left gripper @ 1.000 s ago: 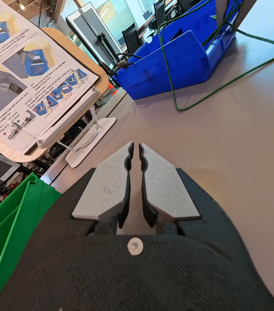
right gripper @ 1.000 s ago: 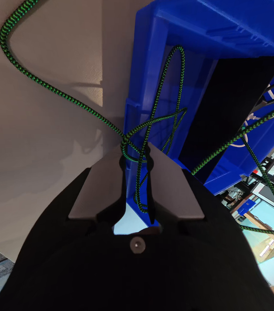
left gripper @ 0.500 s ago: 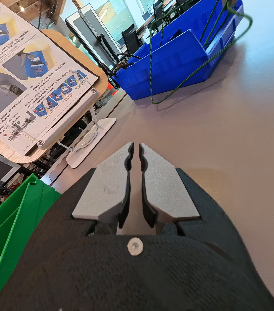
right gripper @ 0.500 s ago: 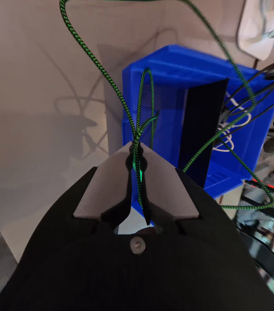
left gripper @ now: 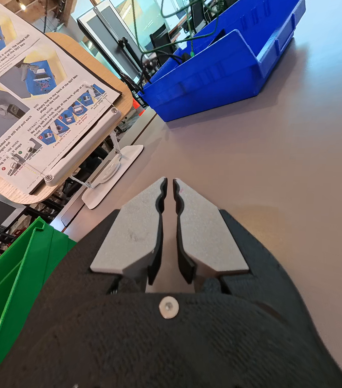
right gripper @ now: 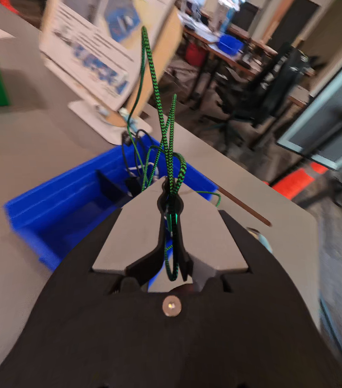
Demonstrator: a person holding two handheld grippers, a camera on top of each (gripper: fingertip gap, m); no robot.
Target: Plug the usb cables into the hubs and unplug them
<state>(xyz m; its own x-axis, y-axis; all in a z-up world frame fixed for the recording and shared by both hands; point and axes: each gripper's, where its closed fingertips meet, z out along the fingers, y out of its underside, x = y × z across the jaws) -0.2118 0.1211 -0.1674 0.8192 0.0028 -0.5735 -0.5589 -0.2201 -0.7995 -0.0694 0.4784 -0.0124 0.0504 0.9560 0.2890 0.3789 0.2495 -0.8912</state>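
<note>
grey and bare, the bench [left gripper: 271, 168] is seen stretching ahead of the left gripper [left gripper: 170, 182], whose jaws are brought almost together with only a narrow slit between them, and nothing is held there. a blue bin [left gripper: 218, 84] is set farther along the bench, well apart from that gripper, and dark cables are seen spilling over its far end. at the left edge a printed instruction sheet [left gripper: 29, 100] is propped on a wooden board with a white stand [left gripper: 111, 170], and a green bin [left gripper: 19, 283] is placed just beside the gripper's body.

in the right wrist view, which is blurred, the right gripper [right gripper: 171, 189] is held above the blue bin [right gripper: 61, 210], and its jaws are closed on a green-and-black braided usb cable [right gripper: 155, 84]. several loops of the cable are bunched between the jaws, one loop is raised above the tips, and a strand is trailed down into the bin behind a black divider [right gripper: 107, 186]. chairs and other desks are made out beyond the bench edge.
</note>
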